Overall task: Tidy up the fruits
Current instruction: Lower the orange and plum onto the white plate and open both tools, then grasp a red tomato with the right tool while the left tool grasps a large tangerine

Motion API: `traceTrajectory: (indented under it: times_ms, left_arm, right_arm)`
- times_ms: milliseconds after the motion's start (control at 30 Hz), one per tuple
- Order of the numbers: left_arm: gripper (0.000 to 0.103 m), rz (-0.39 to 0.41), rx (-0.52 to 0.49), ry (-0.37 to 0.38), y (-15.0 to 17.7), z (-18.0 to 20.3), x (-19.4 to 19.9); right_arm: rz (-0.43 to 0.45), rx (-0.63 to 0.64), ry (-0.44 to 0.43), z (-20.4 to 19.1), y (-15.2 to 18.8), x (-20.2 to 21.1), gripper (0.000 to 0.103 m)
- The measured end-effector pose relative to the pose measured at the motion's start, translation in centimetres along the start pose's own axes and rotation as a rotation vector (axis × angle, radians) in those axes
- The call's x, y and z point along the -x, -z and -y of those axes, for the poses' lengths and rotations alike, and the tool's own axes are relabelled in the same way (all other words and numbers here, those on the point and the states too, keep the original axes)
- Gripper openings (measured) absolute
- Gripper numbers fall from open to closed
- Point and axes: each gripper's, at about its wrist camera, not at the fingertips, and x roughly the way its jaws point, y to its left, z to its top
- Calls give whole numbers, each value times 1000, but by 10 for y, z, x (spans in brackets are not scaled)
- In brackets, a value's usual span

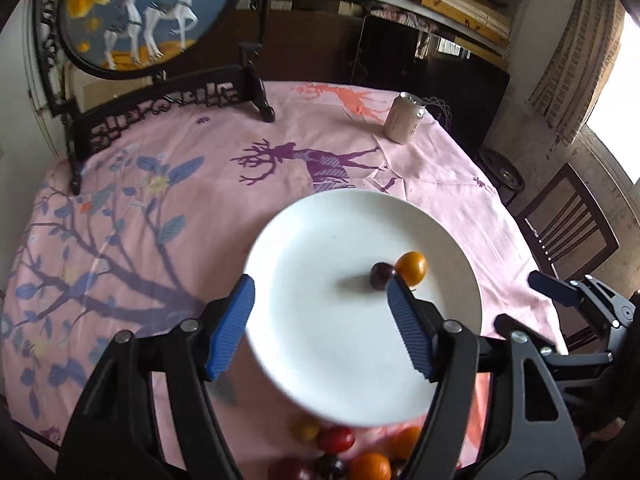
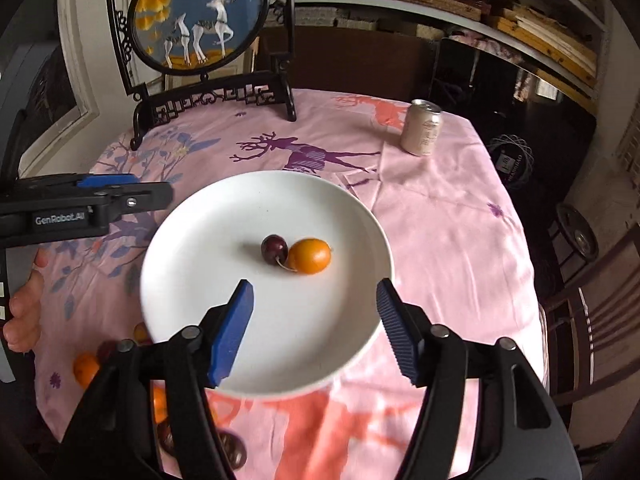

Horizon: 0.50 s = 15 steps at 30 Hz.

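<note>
A white plate [image 1: 320, 360] [image 2: 200, 240] sits on the pink tablecloth. On it lie a dark cherry [image 1: 380, 275] [image 2: 274, 248] and an orange kumquat [image 1: 412, 268] [image 2: 310, 256], touching each other. Several loose fruits lie on the cloth near the front edge: a red one [image 1: 336, 439], an orange one [image 1: 370, 467] [image 2: 85, 368], a yellow one [image 1: 305, 429] and dark cherries [image 2: 234, 450]. My left gripper [image 1: 320, 304] is open and empty above the plate. My right gripper [image 2: 314, 304] is open and empty over the plate's near side. The left gripper also shows at the left of the right wrist view [image 2: 120, 196].
A drink can [image 1: 404, 118] [image 2: 422, 128] stands at the far right of the table. A black framed deer screen [image 1: 160, 20] [image 2: 200, 40] stands at the far left. A wooden chair [image 1: 568, 224] is beside the table's right edge.
</note>
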Motion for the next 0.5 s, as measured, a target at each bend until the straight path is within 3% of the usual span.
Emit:
traceTrajectory:
  times_ms: [33,67,200,500]
  left_arm:
    - [75,24,3,-14,16,-2,16]
    - [75,43,5,-17,34,-5,30]
    - [75,100,41,-34,99,-20,69]
    - [85,100,26,-141,168,-38,95]
  right_arm:
    - [20,-36,8,-1,18,16,86]
    - [43,-71,4,-3,37,30,89]
    - [71,-154,-26,-16,100,57,89]
    - [32,-78,-26,-64,136,69,92]
